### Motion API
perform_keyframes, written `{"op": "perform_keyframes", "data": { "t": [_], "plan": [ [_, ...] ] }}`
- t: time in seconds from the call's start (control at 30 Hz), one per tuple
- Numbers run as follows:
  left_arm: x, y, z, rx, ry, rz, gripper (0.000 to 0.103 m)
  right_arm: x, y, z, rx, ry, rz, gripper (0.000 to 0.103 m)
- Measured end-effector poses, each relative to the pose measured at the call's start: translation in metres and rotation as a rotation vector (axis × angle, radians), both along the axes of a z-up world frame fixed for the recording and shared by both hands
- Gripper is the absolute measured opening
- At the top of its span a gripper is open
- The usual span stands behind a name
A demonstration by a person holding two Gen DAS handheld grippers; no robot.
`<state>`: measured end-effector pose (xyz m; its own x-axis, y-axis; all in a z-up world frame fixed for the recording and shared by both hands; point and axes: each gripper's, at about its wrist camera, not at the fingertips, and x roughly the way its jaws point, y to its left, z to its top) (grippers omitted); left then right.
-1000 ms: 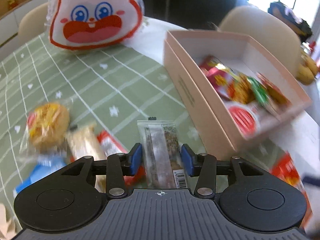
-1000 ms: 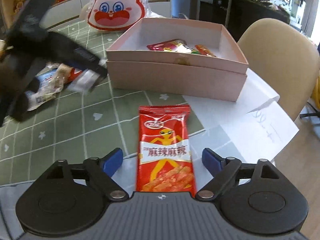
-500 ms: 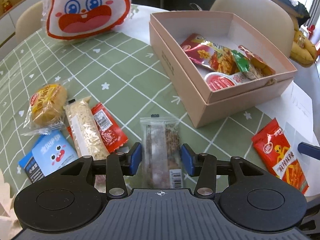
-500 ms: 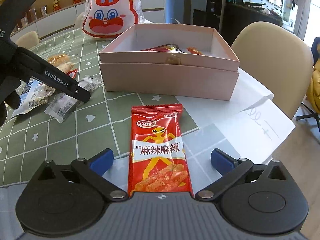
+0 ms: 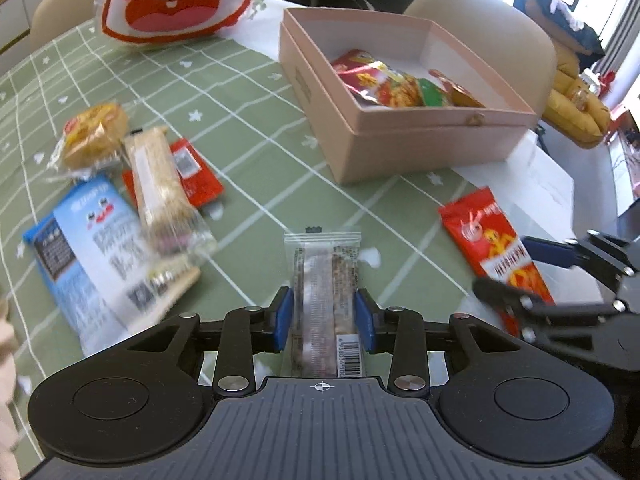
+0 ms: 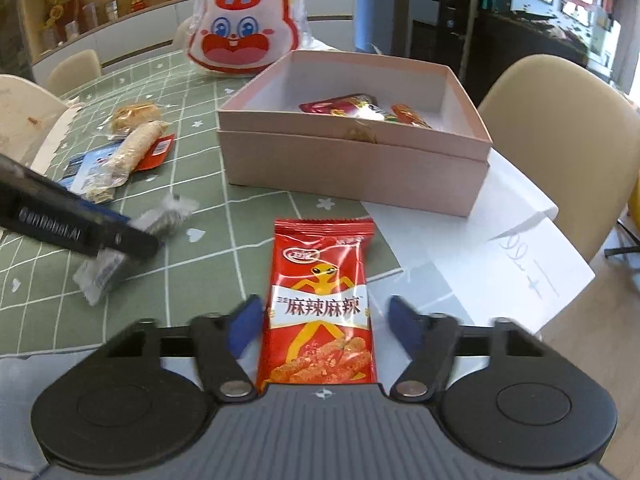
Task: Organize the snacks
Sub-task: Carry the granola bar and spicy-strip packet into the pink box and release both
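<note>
My left gripper [image 5: 324, 320] is shut on a clear-wrapped dark cereal bar [image 5: 326, 280], held low over the green tablecloth; the bar also shows in the right wrist view [image 6: 160, 220]. My right gripper [image 6: 322, 324] is open, its blue pads either side of a red spicy-snack packet [image 6: 320, 304] that lies flat at the table's near edge without touching it. That packet also shows in the left wrist view [image 5: 496, 248]. The open pink box [image 6: 352, 168] holds several snack packets [image 5: 396, 84].
Left of the box lie a round cake [image 5: 94, 132], a rice bar [image 5: 160, 188], a small red sachet [image 5: 192, 172] and a blue packet [image 5: 88, 240]. A rabbit-face bag [image 6: 244, 36] stands behind. White paper [image 6: 500, 248] lies right of the box. Beige chairs [image 6: 560, 140] surround the table.
My left gripper has come down and back from the box with the cereal bar, nearer the table. My right gripper's jaws have narrowed around the red packet.
</note>
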<state>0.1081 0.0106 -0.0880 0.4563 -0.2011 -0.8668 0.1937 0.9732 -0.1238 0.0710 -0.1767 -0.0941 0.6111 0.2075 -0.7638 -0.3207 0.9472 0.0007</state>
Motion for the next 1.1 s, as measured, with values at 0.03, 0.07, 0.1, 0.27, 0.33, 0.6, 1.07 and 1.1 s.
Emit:
{"op": "perform_keyframes", "data": {
  "t": [0.03,0.07,0.1,0.27,0.33,0.6,1.07,1.1],
  "plan": [
    [-0.004,-0.001,0.0,-0.007,0.002,-0.001,0.039,0.0,0.001,0.002,-0.007,0.005,0.01,0.05],
    [-0.009,-0.002,0.001,-0.012,0.004,-0.001,0.039,0.0,0.001,0.003,-0.011,0.013,0.017,0.049],
    [-0.012,-0.004,0.001,-0.017,0.004,-0.003,0.039,-0.001,0.001,0.005,-0.01,0.02,0.02,0.047],
    [-0.034,-0.012,0.012,-0.066,-0.01,-0.03,0.039,-0.01,-0.011,0.021,0.019,0.033,0.038,0.045],
    [-0.042,-0.014,0.025,-0.105,-0.038,-0.04,0.038,-0.013,-0.019,0.037,0.034,0.012,0.041,0.045],
    [-0.013,-0.008,0.15,-0.286,-0.365,-0.042,0.038,0.007,-0.055,0.164,0.105,-0.274,0.015,0.045],
    [0.148,-0.024,0.067,-0.393,-0.172,0.009,0.041,0.13,-0.021,0.19,-0.003,-0.265,-0.088,0.045],
    [0.156,-0.023,0.05,-0.39,-0.138,0.02,0.043,0.135,-0.015,0.181,-0.011,-0.241,-0.089,0.045]
  ]
}}
